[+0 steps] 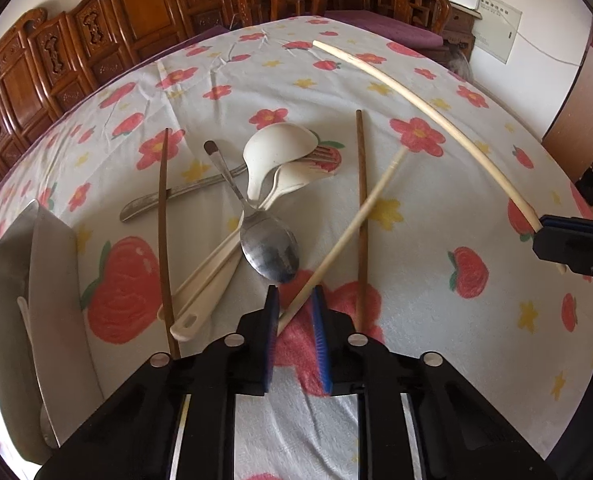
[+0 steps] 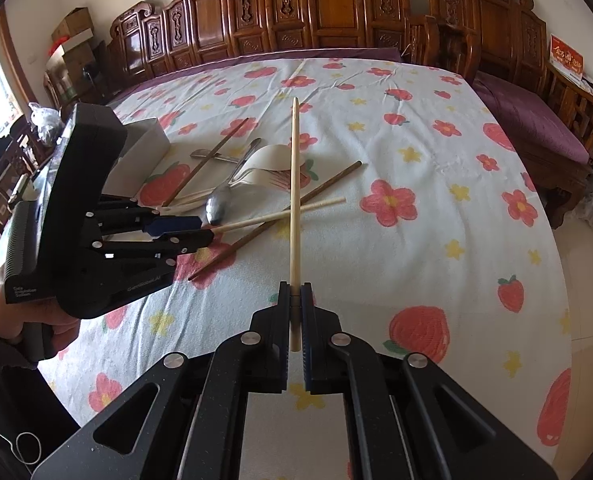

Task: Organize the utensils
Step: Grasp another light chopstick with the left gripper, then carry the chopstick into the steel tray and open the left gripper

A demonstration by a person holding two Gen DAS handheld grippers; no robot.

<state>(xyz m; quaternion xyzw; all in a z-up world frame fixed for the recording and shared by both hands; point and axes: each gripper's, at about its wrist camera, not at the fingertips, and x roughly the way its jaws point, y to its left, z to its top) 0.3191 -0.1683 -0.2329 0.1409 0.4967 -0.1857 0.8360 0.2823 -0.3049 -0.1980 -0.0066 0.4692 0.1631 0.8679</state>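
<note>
We hold a two-finger gripper in each hand above a table spread with a flowered cloth (image 1: 436,320). The right gripper (image 2: 295,292) is clamped on a pale chopstick (image 2: 294,200), its blue pads pressed against the stick near the thick end; the stick points forward, raised clear of the cloth, and in the right wrist view it crosses in front of the pile. In the left wrist view the same stick arcs across the upper right and ends in the right gripper at the frame edge.

The fingers of the left gripper (image 1: 295,300) stand apart on either side of a second pale chopstick (image 1: 348,232), which runs up to the right from between them. We cannot tell whether either pad touches this stick. It crosses over a dark chopstick (image 1: 361,216) lying nearly straight away from us.

A second dark chopstick (image 1: 162,232) lies to the left. Between the two dark sticks sits the pile: a steel spoon (image 1: 270,248) with its bowl nearest us, two cream ladles (image 1: 276,152) stacked with their handles toward the lower left, a fork (image 1: 320,156) under the ladle bowls, and a steel knife (image 1: 168,200) angled to the left.

A steel tray (image 1: 52,280) rests at the left edge of the cloth, well apart from the right gripper.
</note>
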